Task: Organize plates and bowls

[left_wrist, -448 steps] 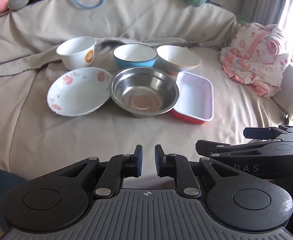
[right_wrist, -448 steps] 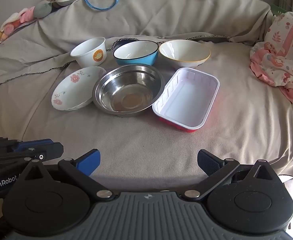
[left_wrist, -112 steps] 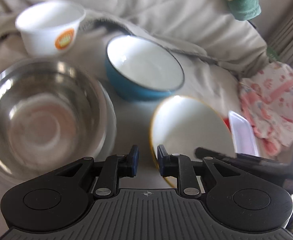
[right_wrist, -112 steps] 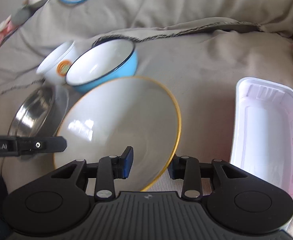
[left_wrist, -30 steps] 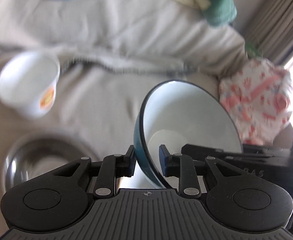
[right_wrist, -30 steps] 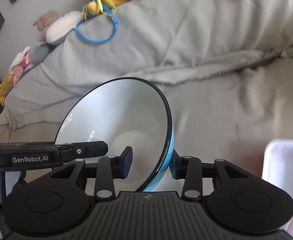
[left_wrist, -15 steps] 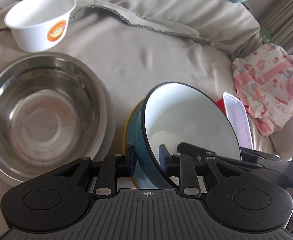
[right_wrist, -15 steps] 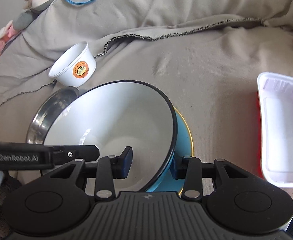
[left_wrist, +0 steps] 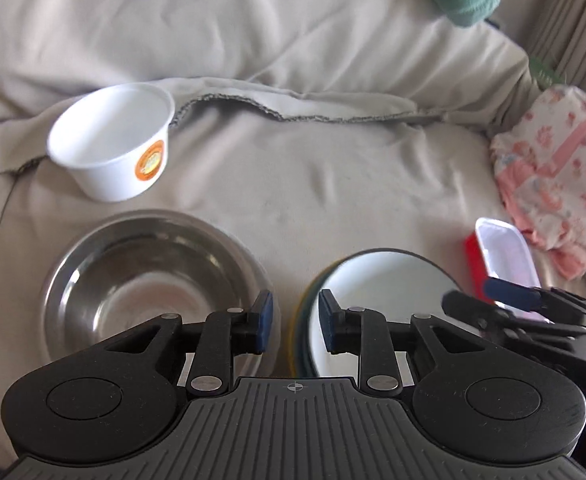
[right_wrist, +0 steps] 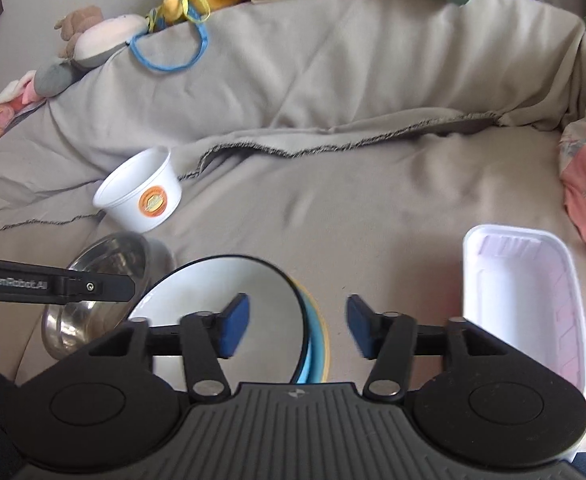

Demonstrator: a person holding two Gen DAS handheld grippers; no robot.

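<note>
My left tool [left_wrist: 292, 318] straddles the near rim of the blue bowl [left_wrist: 377, 280]; whether its pads press that rim I cannot tell, my own housing hides the near side. To its left, the steel bowl [left_wrist: 141, 276] is partly cut off by my linkage. The blue bowl sits nested in a yellow-rimmed bowl [right_wrist: 325, 332], only an edge showing. My right tool [right_wrist: 297, 326] is opening, the rim between its pads but untouched. The white tray [right_wrist: 533, 300] lies rightmost on the bed.
</note>
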